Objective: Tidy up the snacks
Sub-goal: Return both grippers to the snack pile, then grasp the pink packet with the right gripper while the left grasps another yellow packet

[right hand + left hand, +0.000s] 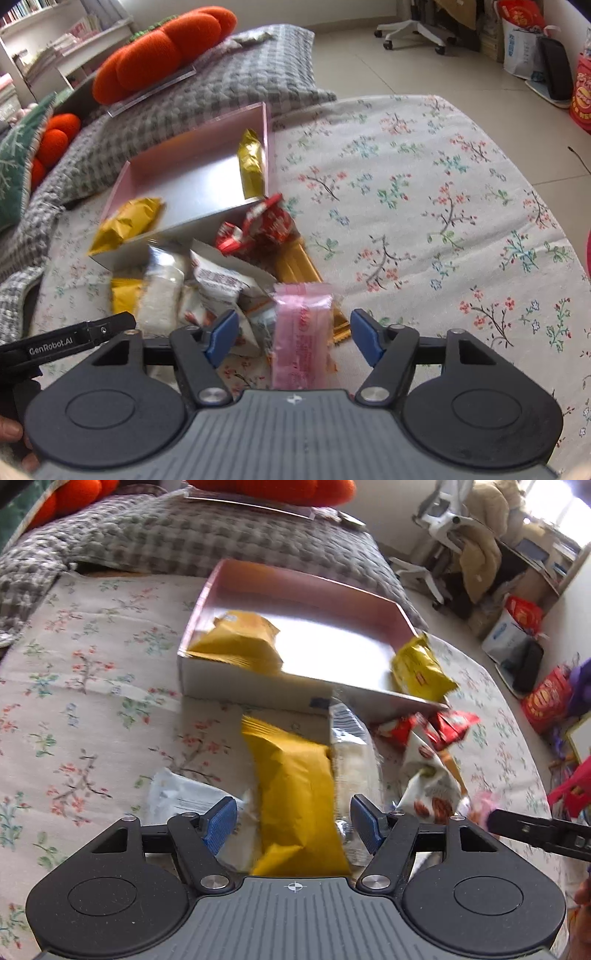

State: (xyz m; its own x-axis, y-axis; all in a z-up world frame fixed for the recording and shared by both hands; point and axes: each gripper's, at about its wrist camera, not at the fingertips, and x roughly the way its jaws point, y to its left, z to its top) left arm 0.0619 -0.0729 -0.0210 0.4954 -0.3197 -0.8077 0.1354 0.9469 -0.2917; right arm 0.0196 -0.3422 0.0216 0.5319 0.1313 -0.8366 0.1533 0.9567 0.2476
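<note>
Both grippers open, left (293, 821) astride yellow pack (295, 797), right (291, 338) astride pink pack (301, 332); neighbouring clear pack (351, 753) could be pinched too.

Both wrist views look steeply down, close over the same snack pile (295, 782) and box (192, 177)

Floral bedspread (424, 184); grey blanket (184, 535); tiled floor (369, 48) (office chair (447, 517) beyond)

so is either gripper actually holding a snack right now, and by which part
Neither grips anything. The left gripper straddles the lower end of the yellow packet, and the right gripper straddles the pink packet, but the blue pads stand clear of both.
</note>
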